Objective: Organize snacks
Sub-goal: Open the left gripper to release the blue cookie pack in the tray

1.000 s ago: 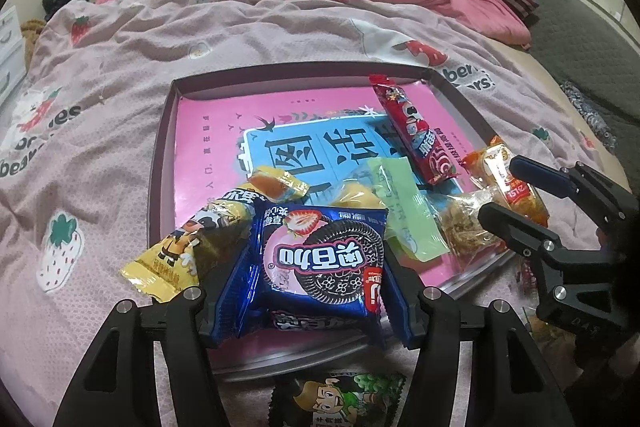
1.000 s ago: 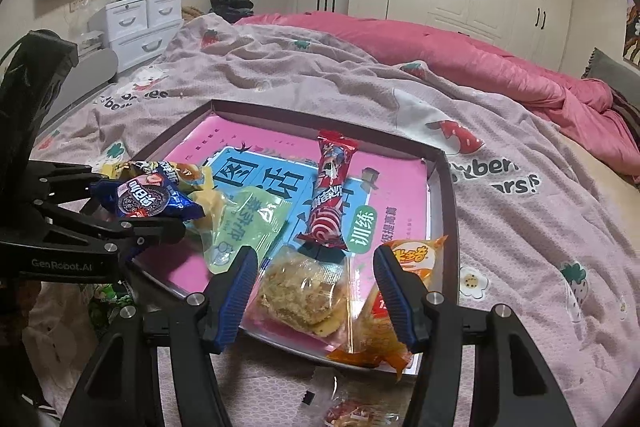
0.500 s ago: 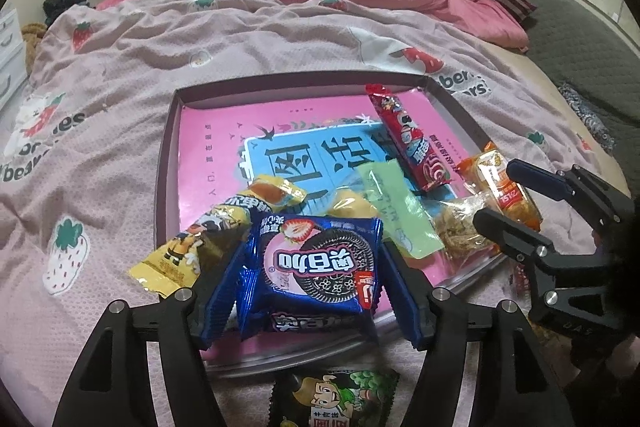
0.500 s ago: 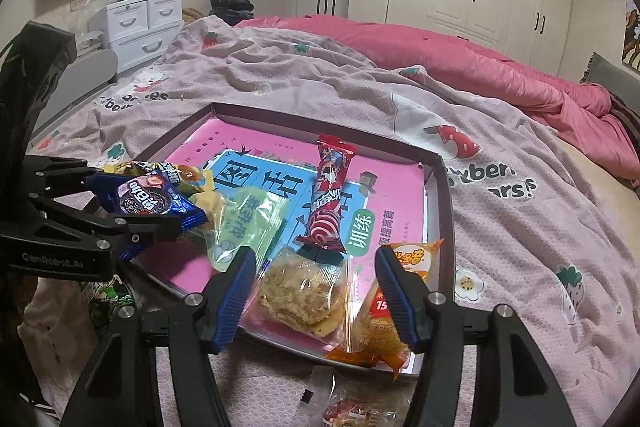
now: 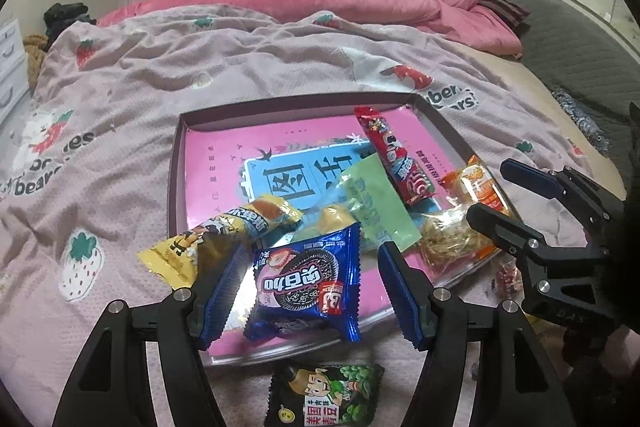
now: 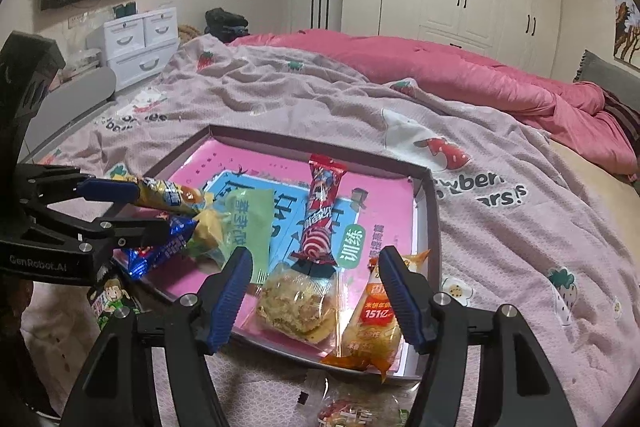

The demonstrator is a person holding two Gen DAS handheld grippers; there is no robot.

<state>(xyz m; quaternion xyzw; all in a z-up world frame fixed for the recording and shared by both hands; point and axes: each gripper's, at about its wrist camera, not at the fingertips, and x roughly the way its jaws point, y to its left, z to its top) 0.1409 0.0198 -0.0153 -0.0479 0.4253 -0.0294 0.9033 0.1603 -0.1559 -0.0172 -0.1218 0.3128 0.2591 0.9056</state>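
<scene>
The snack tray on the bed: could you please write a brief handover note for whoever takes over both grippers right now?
Left gripper: open, jaws have just been opening; the blue cookie packet lies loose between them, over the tray's near edge.
Right gripper: open, jaws have just been opening; the clear-wrapped pastry lies between them, not gripped.
Done: also in the tray are the red stick packet, green pouch, orange packet and yellow packet, which overhangs the rim.
Left: the green pea packet and another packet lie on the blanket outside the tray.
</scene>
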